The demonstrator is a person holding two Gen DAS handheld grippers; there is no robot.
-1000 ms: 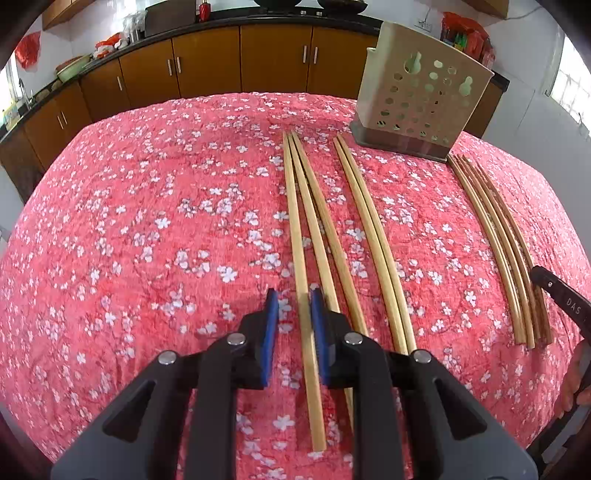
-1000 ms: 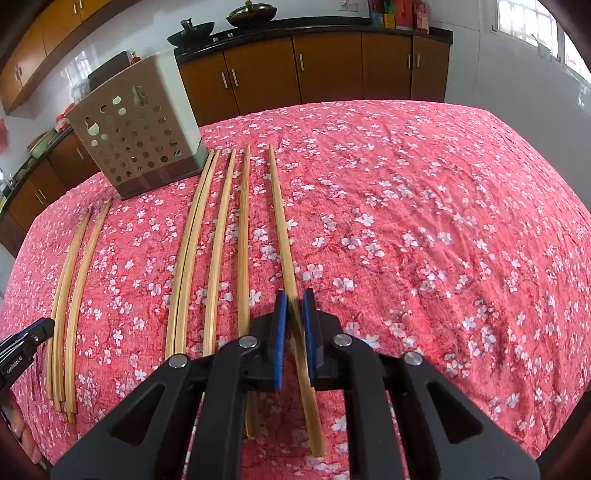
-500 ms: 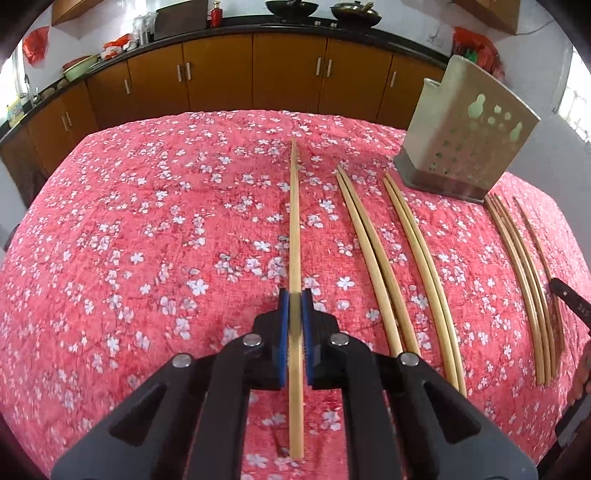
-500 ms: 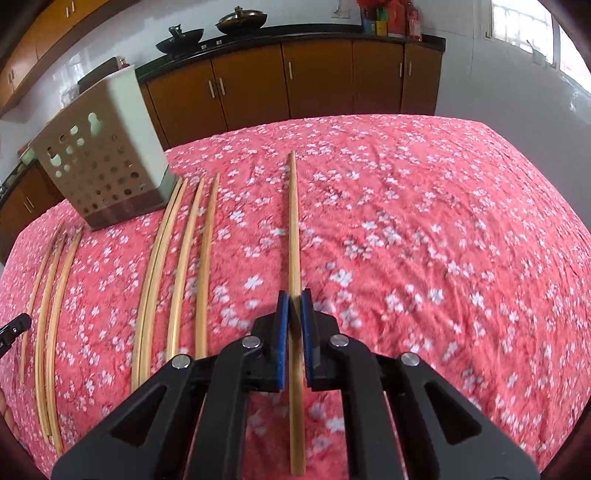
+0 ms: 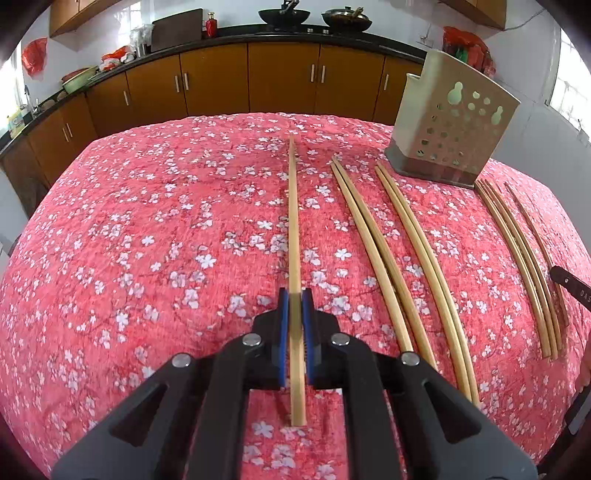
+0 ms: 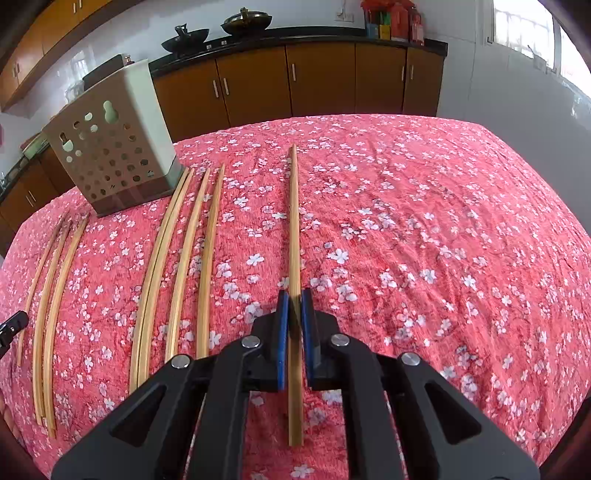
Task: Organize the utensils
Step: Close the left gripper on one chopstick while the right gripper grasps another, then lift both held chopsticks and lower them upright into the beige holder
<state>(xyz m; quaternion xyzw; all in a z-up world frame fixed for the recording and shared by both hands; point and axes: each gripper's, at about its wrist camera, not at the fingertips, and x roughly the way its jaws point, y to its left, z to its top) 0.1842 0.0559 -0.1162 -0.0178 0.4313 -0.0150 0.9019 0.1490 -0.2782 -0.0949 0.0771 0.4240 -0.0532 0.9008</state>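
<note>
A long, pale bamboo chopstick (image 5: pixel 293 236) is clamped between the blue pads of the left gripper (image 5: pixel 294 301), its length pointing straight ahead over the table, which is covered by a red cloth printed with white blossoms (image 5: pixel 147 240). Whether the stick's far end touches the cloth cannot be told. To its right, two pairs of similar bamboo chopsticks (image 5: pixel 402 266) are laid side by side on the cloth, and a further group of thinner sticks (image 5: pixel 521 258) is seen near the right edge. A beige perforated utensil holder on a dark base (image 5: pixel 448 125) stands upright at the far ends of these sticks.

In the right wrist view, a second bamboo chopstick (image 6: pixel 294 240) is gripped in the same manner by the right gripper (image 6: pixel 294 301), with its jaws closed narrowly on it. The loose chopsticks (image 6: pixel 184 258) lie to its left, and the perforated holder (image 6: pixel 110 144) stands beyond them.

Brown wooden cabinets under a black countertop (image 5: pixel 258 77) are seen behind the table, and two dark woks (image 6: pixel 218 29) rest on that countertop.
</note>
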